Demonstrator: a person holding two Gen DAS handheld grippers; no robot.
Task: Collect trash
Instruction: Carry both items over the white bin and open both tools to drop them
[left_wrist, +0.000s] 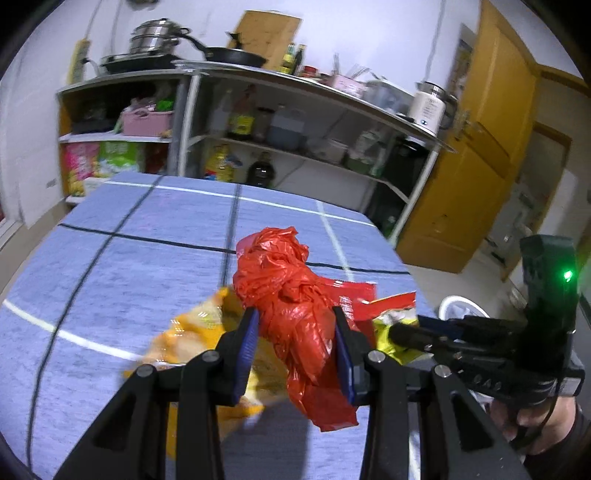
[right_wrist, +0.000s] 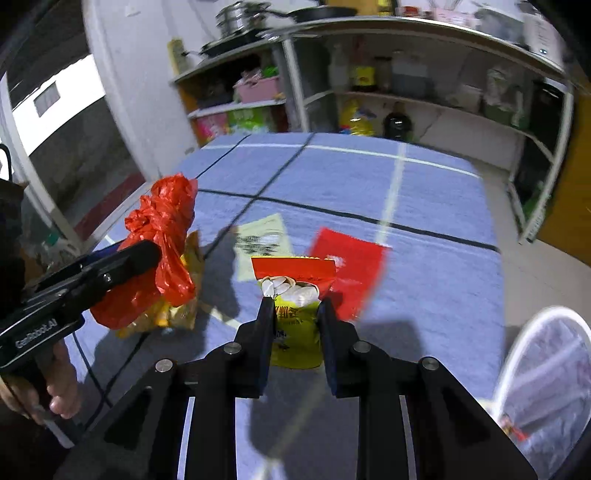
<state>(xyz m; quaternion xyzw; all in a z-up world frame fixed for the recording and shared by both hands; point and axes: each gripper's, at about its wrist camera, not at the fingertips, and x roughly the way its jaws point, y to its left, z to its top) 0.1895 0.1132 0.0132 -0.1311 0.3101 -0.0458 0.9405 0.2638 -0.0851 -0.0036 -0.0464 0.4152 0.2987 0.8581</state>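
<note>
My left gripper (left_wrist: 295, 314) is shut on a crumpled red plastic bag (left_wrist: 284, 280), which hangs between its blue pads above the table. Under it lies an orange-yellow snack bag (left_wrist: 192, 332). My right gripper (right_wrist: 295, 302) is shut on a yellow and red seed packet (right_wrist: 295, 332), lifted off the cloth. In the right wrist view the left gripper (right_wrist: 147, 254) and its red bag (right_wrist: 166, 218) hang at the left. A flat red wrapper (right_wrist: 354, 266) and a pale paper wrapper (right_wrist: 262, 240) lie on the table beyond the packet.
The table (right_wrist: 424, 184) has a blue checked cloth. A white bin (right_wrist: 546, 369) with a clear liner stands off its near right corner. Metal shelves (left_wrist: 295, 129) with bottles and pots stand behind the table. A person's hand grips each handle.
</note>
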